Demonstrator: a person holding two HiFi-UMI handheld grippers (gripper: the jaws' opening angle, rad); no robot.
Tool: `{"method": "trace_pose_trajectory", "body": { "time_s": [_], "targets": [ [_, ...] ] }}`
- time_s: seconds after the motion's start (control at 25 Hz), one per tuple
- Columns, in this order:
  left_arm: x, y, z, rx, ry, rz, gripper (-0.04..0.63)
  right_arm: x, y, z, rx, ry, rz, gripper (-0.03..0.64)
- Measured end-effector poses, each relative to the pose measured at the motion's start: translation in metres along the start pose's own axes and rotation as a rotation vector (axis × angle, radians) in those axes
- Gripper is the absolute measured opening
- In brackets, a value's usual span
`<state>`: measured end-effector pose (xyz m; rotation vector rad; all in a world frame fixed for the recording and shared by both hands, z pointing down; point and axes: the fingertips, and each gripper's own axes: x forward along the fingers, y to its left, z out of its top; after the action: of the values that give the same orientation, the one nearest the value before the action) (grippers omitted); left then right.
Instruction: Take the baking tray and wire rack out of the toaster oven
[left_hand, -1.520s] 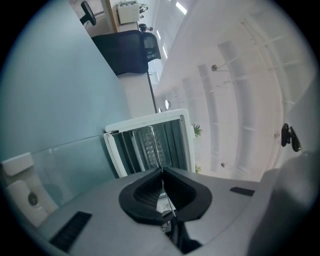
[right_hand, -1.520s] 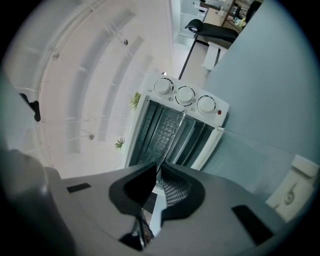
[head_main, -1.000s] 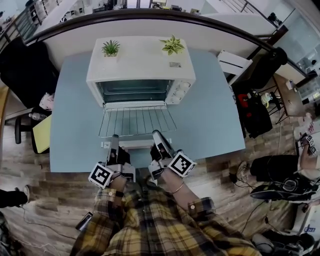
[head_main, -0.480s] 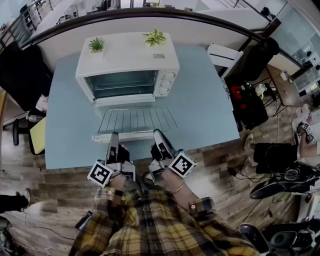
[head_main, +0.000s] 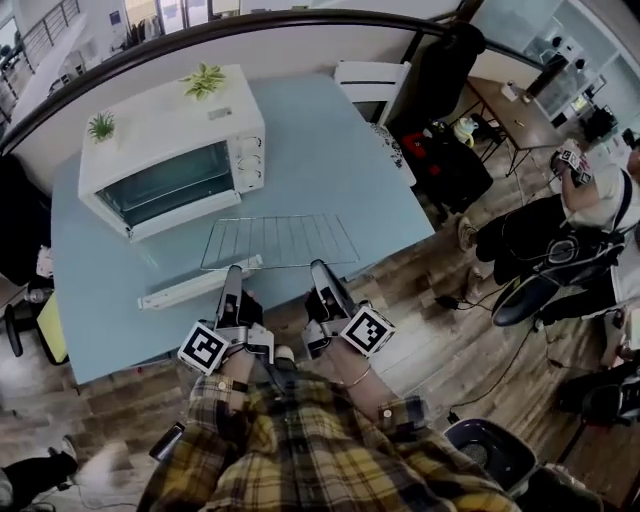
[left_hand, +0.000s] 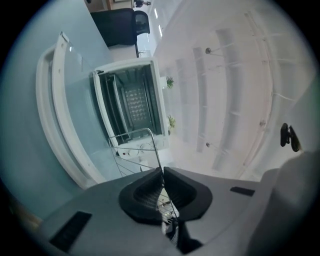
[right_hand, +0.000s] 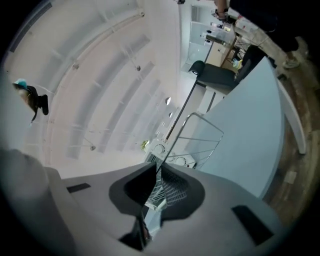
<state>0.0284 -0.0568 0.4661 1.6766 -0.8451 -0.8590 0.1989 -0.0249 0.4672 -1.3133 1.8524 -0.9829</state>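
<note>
You have the wire rack (head_main: 280, 240) outside and in front of the toaster oven (head_main: 175, 150), which stands on the tabletop (head_main: 330, 140).

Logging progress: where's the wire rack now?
Head view, centre: wire rack outside the toaster oven, above the table, near edge held by left hand-held gripper and right hand-held gripper.

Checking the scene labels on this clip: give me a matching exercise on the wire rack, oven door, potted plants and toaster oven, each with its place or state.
Things:
1. wire rack
2. oven door
3. potted plants
4. toaster oven

Places or states:
A. on top of the toaster oven
B. folded down, open
C. out of the oven, gripped at its near edge by the left gripper and right gripper
D. standing on the blue table

Pairs: 1-C, 2-B, 3-A, 4-D
</note>
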Motion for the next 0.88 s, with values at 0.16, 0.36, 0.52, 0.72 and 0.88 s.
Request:
{"method": "trace_pose_trajectory", "body": {
  "time_s": [0.16,0.36,0.52,0.72,0.88],
  "targets": [
    [0.02,0.004,-0.039,-0.028,0.088,0.003,0.009,-0.024,-0.022,0.026,0.005,-0.072,-0.051,0.035],
    [0.037,0.01,-0.076,-0.059,0.174,0.014,0.011,-0.05,-0.046,0.047,-0.003,-0.128,-0.127,0.035],
    [0.044,0.019,-0.1,-0.073,0.236,0.031,0.009,-0.065,-0.065,0.053,0.025,-0.16,-0.178,0.037],
    [0.044,0.048,-0.115,-0.08,0.279,0.121,0.011,-0.073,-0.096,0.046,0.059,-0.138,-0.283,0.04],
    [0.035,0.078,-0.12,-0.08,0.305,0.232,0.011,-0.077,-0.119,0.031,0.096,-0.091,-0.361,0.044]
  ]
}}
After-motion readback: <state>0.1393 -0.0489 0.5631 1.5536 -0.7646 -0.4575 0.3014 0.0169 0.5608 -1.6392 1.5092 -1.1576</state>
